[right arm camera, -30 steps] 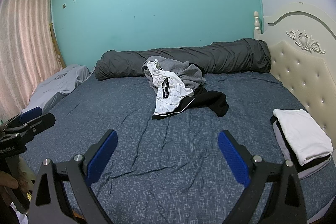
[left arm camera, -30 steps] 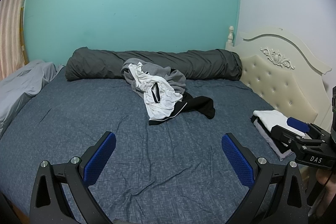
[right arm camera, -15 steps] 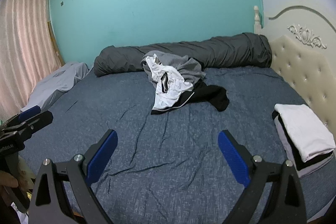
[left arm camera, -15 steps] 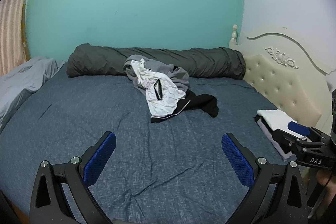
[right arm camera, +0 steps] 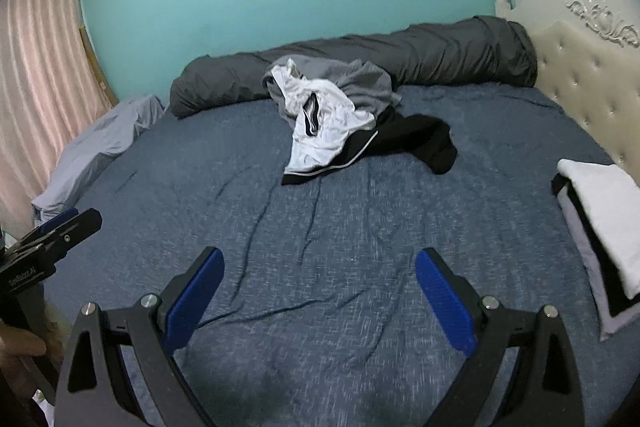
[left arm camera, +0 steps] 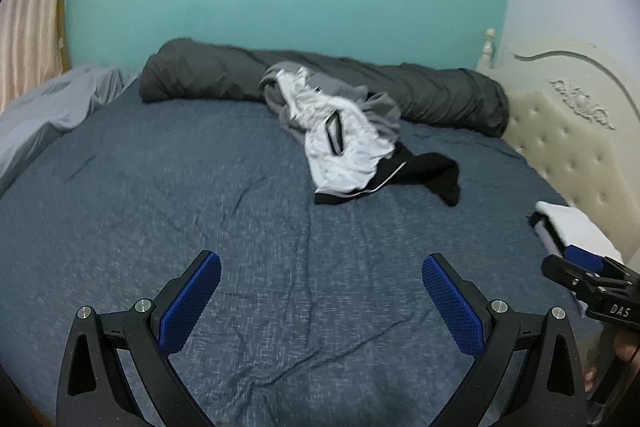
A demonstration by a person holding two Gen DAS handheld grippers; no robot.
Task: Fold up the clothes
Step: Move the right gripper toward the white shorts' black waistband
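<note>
A loose heap of clothes lies mid-bed: a white garment over a grey one and a black one. A folded stack topped with white sits at the bed's right edge. My left gripper hovers open over the bare blue sheet, well short of the heap. My right gripper is open too, equally far from the clothes. Each gripper shows in the other's view: the right gripper, the left gripper.
A rolled dark grey duvet lies along the teal wall behind the heap. A light grey sheet is bunched at the left edge by a pink curtain. A cream tufted headboard bounds the right side.
Both grippers have moved forward over the bed toward the clothes heap, which now looks larger and nearer. Their jaws have stayed open and the clothes have not moved.
</note>
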